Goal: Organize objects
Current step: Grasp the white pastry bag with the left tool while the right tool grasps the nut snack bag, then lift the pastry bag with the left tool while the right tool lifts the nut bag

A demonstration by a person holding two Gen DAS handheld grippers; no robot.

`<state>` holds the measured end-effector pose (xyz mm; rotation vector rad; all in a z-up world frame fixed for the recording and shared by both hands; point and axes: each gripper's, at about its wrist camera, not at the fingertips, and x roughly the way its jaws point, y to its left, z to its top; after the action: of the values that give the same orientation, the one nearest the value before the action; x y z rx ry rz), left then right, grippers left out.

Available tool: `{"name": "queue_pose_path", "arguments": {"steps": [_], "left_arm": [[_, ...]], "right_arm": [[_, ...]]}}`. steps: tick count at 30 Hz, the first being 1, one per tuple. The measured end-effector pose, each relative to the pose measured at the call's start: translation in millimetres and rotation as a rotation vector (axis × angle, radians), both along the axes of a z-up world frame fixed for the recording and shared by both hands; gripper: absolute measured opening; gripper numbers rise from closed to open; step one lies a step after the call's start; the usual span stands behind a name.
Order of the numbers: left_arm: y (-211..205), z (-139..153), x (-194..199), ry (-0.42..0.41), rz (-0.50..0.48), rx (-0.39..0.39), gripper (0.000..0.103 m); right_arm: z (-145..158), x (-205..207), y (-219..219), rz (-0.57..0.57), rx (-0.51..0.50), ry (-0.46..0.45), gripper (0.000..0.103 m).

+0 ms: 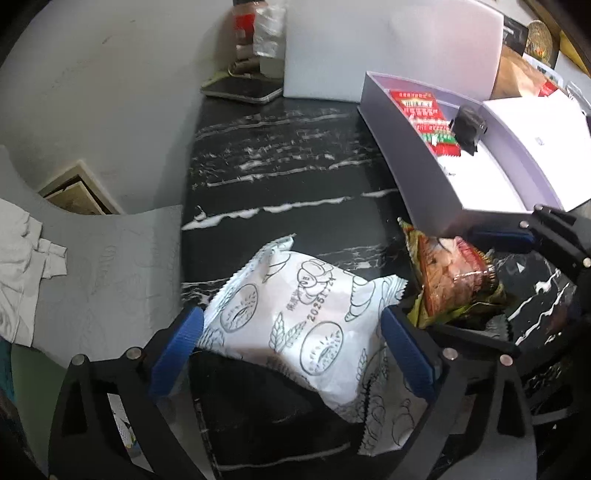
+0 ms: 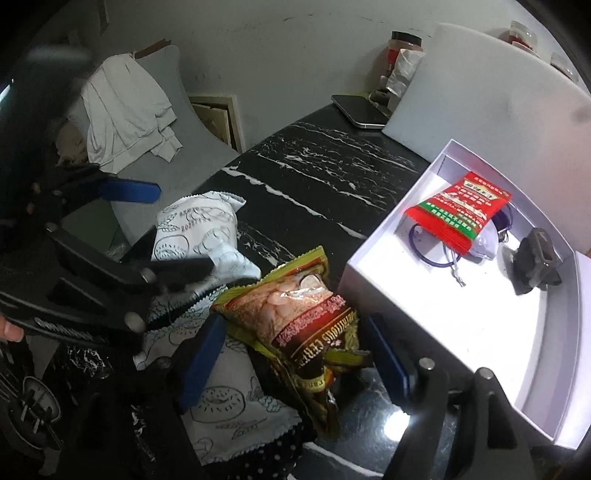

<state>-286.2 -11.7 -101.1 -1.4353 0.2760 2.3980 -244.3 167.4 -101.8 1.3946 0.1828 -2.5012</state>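
We see a white open box (image 2: 373,258) on the black marble table (image 1: 280,177). In it lie a red snack packet (image 2: 458,214), a purple cord (image 2: 436,254) partly under that packet, and a small black block (image 2: 535,258). Just beside the box's near wall lies a brown and yellow snack bag (image 2: 295,321), between the spread blue pads of our right gripper (image 2: 291,354); the pads stand clear of it. Our left gripper (image 1: 291,343) is likewise wide open, straddling a white pastry packet (image 1: 299,317) without pressing it. A second white packet (image 2: 236,413) lies under both. At the table's far edge rest a phone (image 1: 240,90), jars (image 1: 245,29) and a white board (image 1: 388,48); a grey chair (image 2: 162,162) carries a white garment (image 2: 122,110).
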Motion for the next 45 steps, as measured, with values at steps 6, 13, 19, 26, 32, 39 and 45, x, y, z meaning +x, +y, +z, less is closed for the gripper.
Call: {"name": "queue_pose_path", "arguments": {"steps": [6,13,19,26,32,39,45], "left_arm": [[-4,-5,0,0.011,-0.016,0.055,0.096],[1,1,18,0.025,-0.031,0.042,0.082],[6,5,42,0.015,-0.043,0.034,0.08],[13,8,77,-0.002,-0.043,0.034,0.079],[18,10,102,-0.005,-0.033,0.027,0.079],[20,12,124,0.009,-0.025,0.013,0.08],[19,9,119,0.029,0.006,-0.011,0.089]], "right_arm": [[-2,1,3,-0.008,-0.01,0.002,0.076],[0,12,3,0.001,0.019,0.004,0.061],[1,30,6,0.008,0.018,-0.004,0.061],[2,60,15,-0.002,-0.001,-0.02,0.061],[4,86,23,-0.01,-0.02,-0.024,0.061],[12,108,27,0.003,-0.036,0.002,0.061],[13,110,29,0.011,-0.01,0.03,0.07]]}}
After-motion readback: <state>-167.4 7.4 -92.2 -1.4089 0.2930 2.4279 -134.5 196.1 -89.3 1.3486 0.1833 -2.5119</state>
